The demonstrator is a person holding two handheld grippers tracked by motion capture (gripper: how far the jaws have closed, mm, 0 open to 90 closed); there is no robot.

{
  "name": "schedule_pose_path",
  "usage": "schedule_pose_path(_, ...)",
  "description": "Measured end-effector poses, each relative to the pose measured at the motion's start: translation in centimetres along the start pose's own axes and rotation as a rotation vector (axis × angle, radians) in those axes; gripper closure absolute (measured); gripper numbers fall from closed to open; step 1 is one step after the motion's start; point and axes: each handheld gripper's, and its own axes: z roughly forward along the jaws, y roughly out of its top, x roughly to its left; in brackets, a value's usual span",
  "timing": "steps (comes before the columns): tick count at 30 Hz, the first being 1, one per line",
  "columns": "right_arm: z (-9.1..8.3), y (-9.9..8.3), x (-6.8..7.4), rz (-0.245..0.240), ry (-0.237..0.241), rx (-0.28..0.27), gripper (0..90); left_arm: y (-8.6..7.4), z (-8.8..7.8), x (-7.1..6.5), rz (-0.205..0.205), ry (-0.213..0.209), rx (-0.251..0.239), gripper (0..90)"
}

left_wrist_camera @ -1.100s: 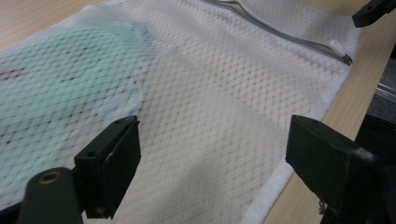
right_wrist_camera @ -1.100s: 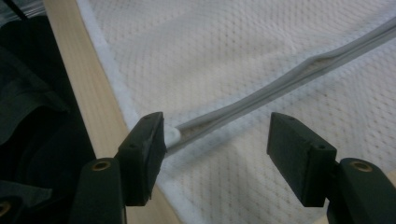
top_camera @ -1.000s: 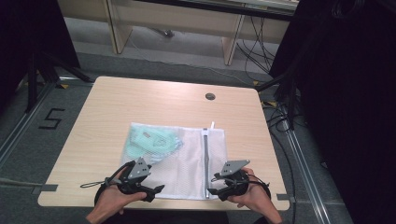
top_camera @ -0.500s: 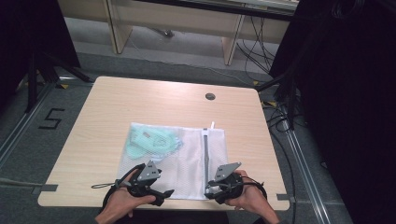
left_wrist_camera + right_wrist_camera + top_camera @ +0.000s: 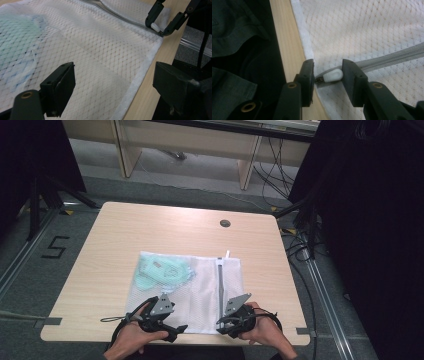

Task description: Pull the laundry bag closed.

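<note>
A white mesh bag point(image 5: 200, 280) lies flat on the wooden table point(image 5: 150, 230), with a pale green item point(image 5: 162, 272) inside its left half. A grey zipper point(image 5: 220, 285) runs from the far edge to the near edge. My right gripper point(image 5: 329, 77) is at the zipper's near end, shut on the white zipper pull point(image 5: 333, 75); it also shows in the high view point(image 5: 223, 322). My left gripper point(image 5: 115, 87) stands wide open over the bag's near hem point(image 5: 140, 82), one jaw above the mesh, the other past the edge. In the high view it is at the bag's near left point(image 5: 174, 324).
The table's near edge point(image 5: 287, 50) runs right beside the bag's hem, with the person's dark clothing beyond it. A round cable hole point(image 5: 225, 223) sits at the far middle of the table. Cables and dark stands surround the table on the floor.
Both hands have drawn back towards the near edge and the grippers have come down onto the bag's near hem. The bag itself has not moved.
</note>
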Motion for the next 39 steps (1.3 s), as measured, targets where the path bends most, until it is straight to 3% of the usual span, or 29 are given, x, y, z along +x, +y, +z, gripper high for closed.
schedule_pose_path(3, -0.1, 0.0, 0.0, 0.001, 0.002, 0.0, 66.6, 0.0, -0.1, 0.2, 0.029, 0.006, 0.009, 17.6)
schedule_pose_path(4, -0.1, 0.0, 0.0, 0.007, 0.005, -0.002, 68.0, -0.1, 0.0, 0.1, 0.005, 0.005, -0.005, 17.6)
schedule_pose_path(6, -0.2, 0.0, 0.1, 0.03, 0.007, 0.0, 71.1, -0.1, 0.0, 0.1, -0.007, 0.01, -0.009, 17.5)
schedule_pose_path(9, -0.4, 0.0, 0.0, -0.005, 0.005, -0.001, 75.5, 0.0, -0.2, 0.2, 0.037, 0.003, 0.011, 17.6)
schedule_pose_path(11, -0.4, 0.0, 0.1, -0.013, 0.007, 0.001, 76.8, 0.0, -0.1, 0.0, 0.016, 0.013, 0.007, 17.5)
schedule_pose_path(14, -0.5, 0.1, 0.1, -0.029, 0.016, 0.001, 80.0, -0.1, 0.0, 0.0, 0.015, 0.004, 0.003, 17.5)
schedule_pose_path(15, -0.5, 0.0, 0.1, -0.03, 0.017, 0.002, 80.7, 0.0, 0.0, 0.1, 0.046, 0.001, 0.007, 17.5)
schedule_pose_path(20, -0.6, -0.2, 0.1, -0.032, 0.019, 0.009, 83.2, 0.0, 0.0, 0.1, 0.046, 0.003, 0.014, 17.5)
schedule_pose_path(22, -0.7, -0.3, 0.1, -0.031, 0.021, 0.004, 85.2, -0.1, 0.2, -0.1, 0.027, 0.004, 0.016, 17.3)
schedule_pose_path(26, -0.9, -0.3, 0.3, 0.011, 0.019, 0.011, 86.1, -0.1, 0.4, -0.4, 0.028, -0.023, 0.004, 17.8)
schedule_pose_path(27, -0.9, -0.3, 0.3, 0.011, 0.019, 0.011, 86.1, -0.1, 0.4, -0.5, 0.04, -0.033, 0.001, 17.8)
schedule_pose_path(28, -1.1, -0.2, 0.2, -0.024, -0.001, -0.001, 86.1, 0.0, 0.4, -0.6, 0.062, -0.039, -0.002, 22.0)
schedule_pose_path(32, -1.2, 0.0, 0.4, -0.024, -0.007, -0.008, 86.1, 0.1, 0.9, -1.4, 0.088, -0.063, -0.017, 24.1)
schedule_pose_path(36, -1.3, 0.1, 0.4, -0.019, -0.014, -0.019, 86.2, 0.3, 1.9, -2.4, 0.12, -0.123, -0.036, 23.6)
schedule_pose_path(39, -1.5, 0.2, 0.4, -0.012, -0.017, -0.039, 86.2, 0.3, 2.8, -3.2, 0.138, -0.143, -0.023, 22.4)
